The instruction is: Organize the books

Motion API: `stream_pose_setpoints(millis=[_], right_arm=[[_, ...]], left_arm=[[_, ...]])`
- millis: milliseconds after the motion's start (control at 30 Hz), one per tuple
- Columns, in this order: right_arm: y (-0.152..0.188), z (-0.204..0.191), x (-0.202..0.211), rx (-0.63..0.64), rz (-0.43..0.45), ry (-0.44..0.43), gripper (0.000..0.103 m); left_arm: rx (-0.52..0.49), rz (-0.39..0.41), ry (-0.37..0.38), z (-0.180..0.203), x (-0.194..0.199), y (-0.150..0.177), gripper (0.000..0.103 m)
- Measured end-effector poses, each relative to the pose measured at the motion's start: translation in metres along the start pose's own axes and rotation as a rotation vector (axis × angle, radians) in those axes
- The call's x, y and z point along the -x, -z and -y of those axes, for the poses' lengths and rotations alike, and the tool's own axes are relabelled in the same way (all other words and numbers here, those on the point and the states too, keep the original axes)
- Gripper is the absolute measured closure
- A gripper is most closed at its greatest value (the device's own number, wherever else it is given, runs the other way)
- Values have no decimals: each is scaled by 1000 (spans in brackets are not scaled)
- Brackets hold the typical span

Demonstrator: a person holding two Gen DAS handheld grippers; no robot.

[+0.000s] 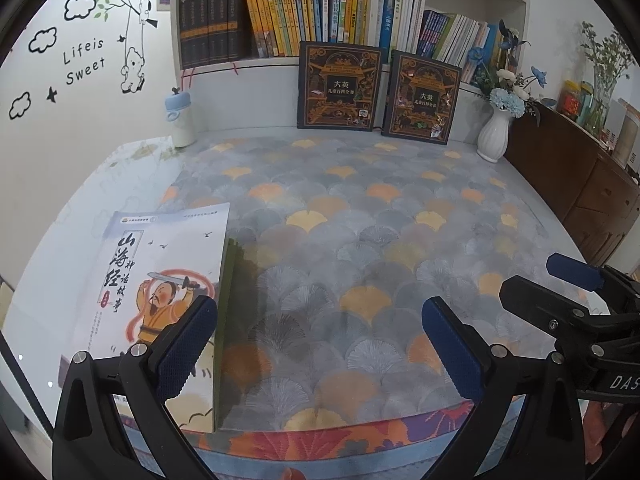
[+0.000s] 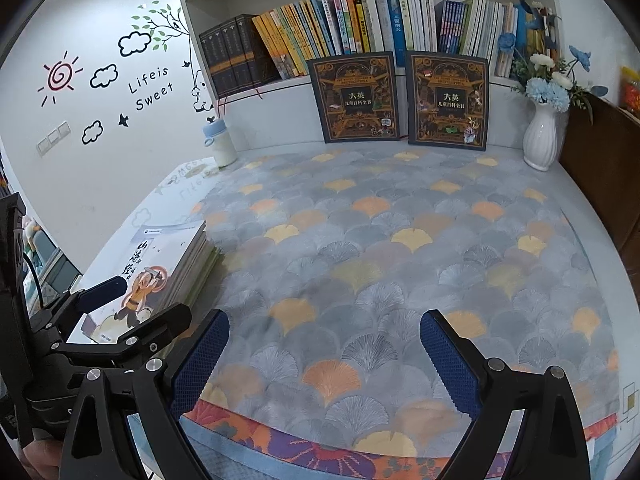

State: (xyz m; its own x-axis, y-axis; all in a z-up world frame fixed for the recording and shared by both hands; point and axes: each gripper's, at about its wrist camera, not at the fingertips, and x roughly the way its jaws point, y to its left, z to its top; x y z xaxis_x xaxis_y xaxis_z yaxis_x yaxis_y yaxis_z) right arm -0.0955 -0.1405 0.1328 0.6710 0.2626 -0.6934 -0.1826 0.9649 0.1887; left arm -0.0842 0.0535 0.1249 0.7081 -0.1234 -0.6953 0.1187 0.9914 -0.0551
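Observation:
A stack of thin books lies at the table's near left; its top cover is white with a cartoon swordsman. In the right wrist view the stack shows several spines. Two dark ornate hardbacks stand propped against the shelf at the back, also seen from the right. My left gripper is open, its left finger over the stack's near corner. My right gripper is open above the bare cloth with nothing between its fingers; it also shows at the left view's right edge.
A white bookshelf full of upright books runs along the back. A baby bottle stands at back left, a white vase of flowers at back right. A brown cabinet borders the right side. A fan-patterned cloth covers the table.

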Motion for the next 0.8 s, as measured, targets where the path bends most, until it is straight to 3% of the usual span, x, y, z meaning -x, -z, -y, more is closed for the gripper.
stream_pose_setpoints(millis=[800], right_arm=[[2, -4, -7, -11, -21, -41, 8]], left_arm=[[13, -24, 14, -5, -6, 3, 1]])
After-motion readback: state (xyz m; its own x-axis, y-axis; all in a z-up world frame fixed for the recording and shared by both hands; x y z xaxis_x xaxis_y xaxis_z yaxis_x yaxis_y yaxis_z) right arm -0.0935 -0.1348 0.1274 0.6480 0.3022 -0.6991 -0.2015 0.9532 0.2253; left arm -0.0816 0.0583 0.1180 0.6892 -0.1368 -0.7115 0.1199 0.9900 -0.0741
